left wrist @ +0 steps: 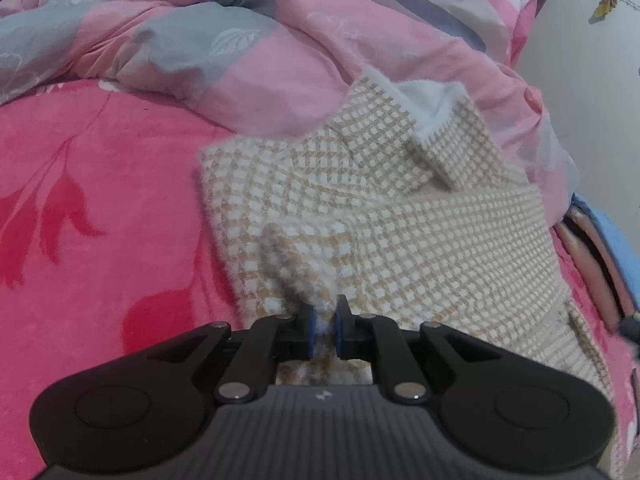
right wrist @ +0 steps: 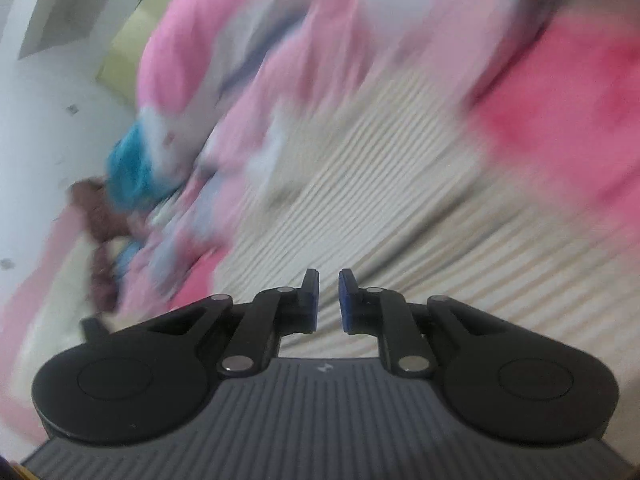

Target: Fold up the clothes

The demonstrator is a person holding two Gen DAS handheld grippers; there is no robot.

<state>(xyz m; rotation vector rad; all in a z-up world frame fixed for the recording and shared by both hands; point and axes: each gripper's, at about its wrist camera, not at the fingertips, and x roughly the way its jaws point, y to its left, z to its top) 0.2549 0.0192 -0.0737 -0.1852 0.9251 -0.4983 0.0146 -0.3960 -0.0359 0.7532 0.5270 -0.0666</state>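
A beige-and-white checked knit garment [left wrist: 400, 232] lies partly folded on the bed, its collar turned up at the far right. My left gripper [left wrist: 325, 308] is shut on a raised fold of this garment at its near edge, and fuzzy fabric shows between the blue pads [left wrist: 307, 328]. The right wrist view is badly blurred by motion. In it, my right gripper [right wrist: 329, 280] hangs over the same checked garment [right wrist: 380, 184], with a narrow gap between its pads and nothing in that gap.
A red-pink floral blanket [left wrist: 80, 200] covers the bed under the garment. A rumpled pink and grey quilt [left wrist: 180, 52] is heaped behind it. A white wall [left wrist: 592, 80] stands at the right. A blue item [right wrist: 128, 172] and a brown item [right wrist: 100, 220] lie near the wall.
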